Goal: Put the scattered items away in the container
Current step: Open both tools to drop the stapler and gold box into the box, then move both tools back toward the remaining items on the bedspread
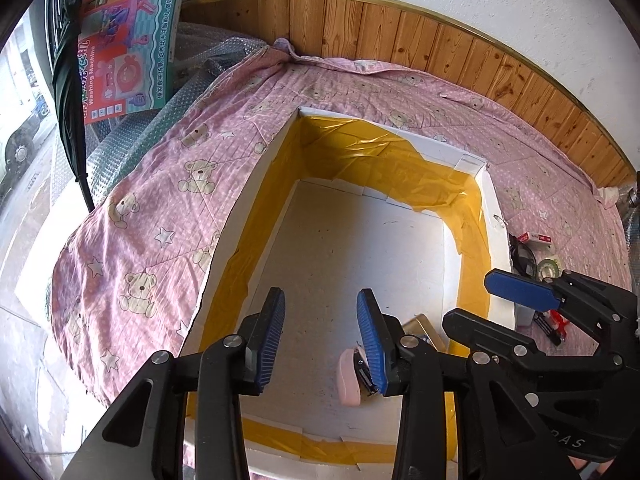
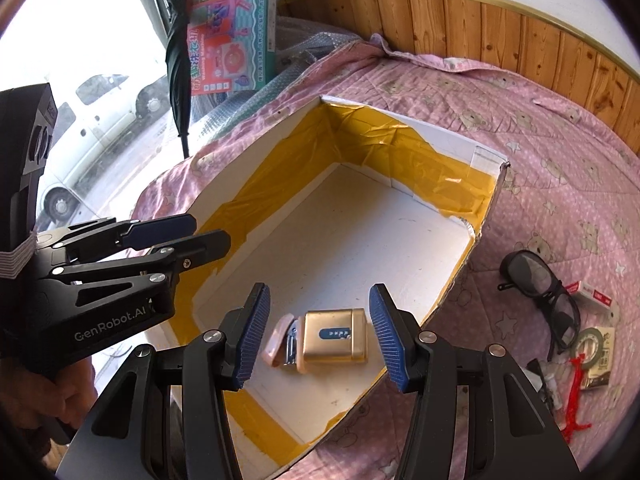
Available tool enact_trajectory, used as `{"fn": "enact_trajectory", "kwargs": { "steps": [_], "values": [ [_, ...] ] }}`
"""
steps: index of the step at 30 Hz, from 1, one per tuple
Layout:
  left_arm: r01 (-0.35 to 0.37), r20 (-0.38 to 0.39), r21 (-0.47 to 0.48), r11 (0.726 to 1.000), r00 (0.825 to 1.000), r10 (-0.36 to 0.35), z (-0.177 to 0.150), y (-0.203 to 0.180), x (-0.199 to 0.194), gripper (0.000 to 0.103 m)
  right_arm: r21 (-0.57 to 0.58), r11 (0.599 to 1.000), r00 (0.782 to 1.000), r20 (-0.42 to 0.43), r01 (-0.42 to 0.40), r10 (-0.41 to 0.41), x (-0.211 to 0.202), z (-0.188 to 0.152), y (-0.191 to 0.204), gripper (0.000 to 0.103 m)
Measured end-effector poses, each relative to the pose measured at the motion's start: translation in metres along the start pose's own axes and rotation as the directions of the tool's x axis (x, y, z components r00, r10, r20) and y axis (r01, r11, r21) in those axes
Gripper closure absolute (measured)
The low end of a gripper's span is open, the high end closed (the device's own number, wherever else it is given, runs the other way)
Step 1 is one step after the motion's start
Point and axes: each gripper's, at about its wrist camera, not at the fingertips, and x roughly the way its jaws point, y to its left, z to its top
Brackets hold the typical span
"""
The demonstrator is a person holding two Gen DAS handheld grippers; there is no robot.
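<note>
Both grippers hover over an open white box [image 2: 404, 236] on a pink bear-print quilt [image 2: 560, 184], each with jaws spread wide and holding nothing. Nearest the right gripper [image 2: 318, 340], a gold case [image 2: 334, 338] and a pink stapler [image 2: 282, 342] already lie side by side on the box floor, close to its near corner. The left gripper [image 1: 322, 340] hangs above the bare middle of the box.

Outside the box's right wall, still on the quilt, wait black glasses [image 2: 540, 284], a red-and-white packet [image 2: 592, 296], a tape roll [image 2: 592, 340] and a red plastic piece [image 2: 576, 396], bunched together with some touching.

The next pickup likely falls to the right gripper, which should lift clear of the box's torn right rim before swinging outward, then come down on one item at a time; the glasses, nearest the wall, look best taken by the frame.

Most of the box floor is open for drops. Beyond it the quilt runs clear to the wooden wall panelling [image 2: 520, 24].
</note>
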Motion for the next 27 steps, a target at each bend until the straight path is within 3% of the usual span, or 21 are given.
{"fn": "enact_trajectory", "kwargs": {
  "steps": [18, 27],
  "values": [
    [0.024, 0.108, 0.025, 0.999, 0.994, -0.027, -0.04, -0.013, -0.074, 0.061, 0.133, 0.99, 0.994, 0.109, -0.043, 0.029, -0.062, -0.068, 0.003, 0.048],
    [0.041, 0.16, 0.08, 0.996, 0.986, -0.053, -0.061, -0.044, -0.111, 0.061, 0.185, 0.981, 0.989, 0.146, -0.064, 0.037, -0.092, -0.102, -0.003, 0.048]
  ]
}}
